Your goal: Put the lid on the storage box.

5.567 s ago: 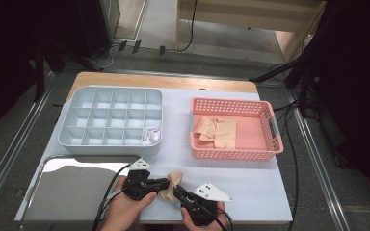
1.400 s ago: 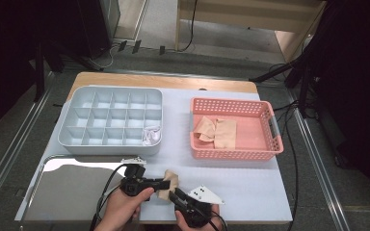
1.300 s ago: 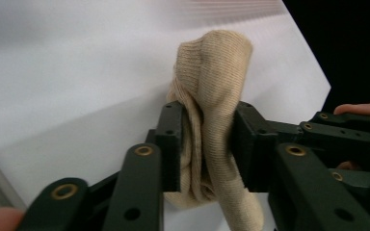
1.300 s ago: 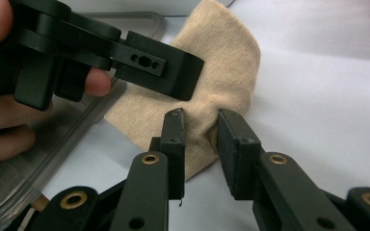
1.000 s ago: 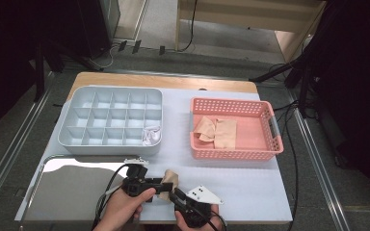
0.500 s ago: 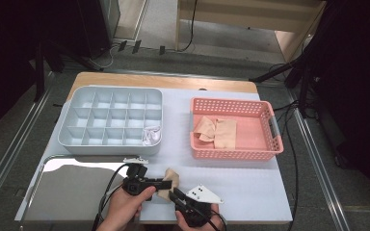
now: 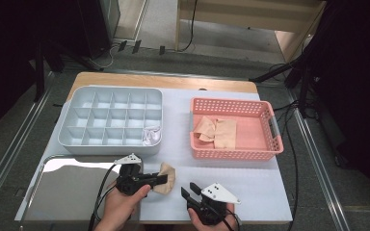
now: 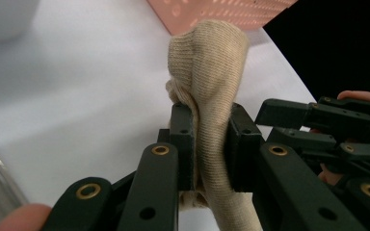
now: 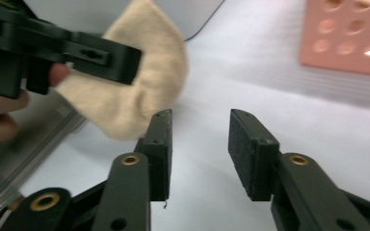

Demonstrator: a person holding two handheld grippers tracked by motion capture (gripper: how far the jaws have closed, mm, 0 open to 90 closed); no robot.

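A beige sock hangs bunched at the table's front edge, and my left gripper is shut on it. In the left gripper view the sock is squeezed between both pads, its rounded end sticking up past the fingertips; these jaws have just been closing on it. My right gripper sits to the right of the sock, apart from it. Its jaws have just been opening, and in the right gripper view my right gripper stands open with nothing between the pads and the sock off to the upper left.
A grey compartment tray stands at the back left with a white item in its near right cell. A pink basket at the right holds beige socks. A shiny metal sheet lies at the front left.
My right gripper has let go of the sock, opened and drawn back to the right. My left gripper has stayed put, shut on the sock.
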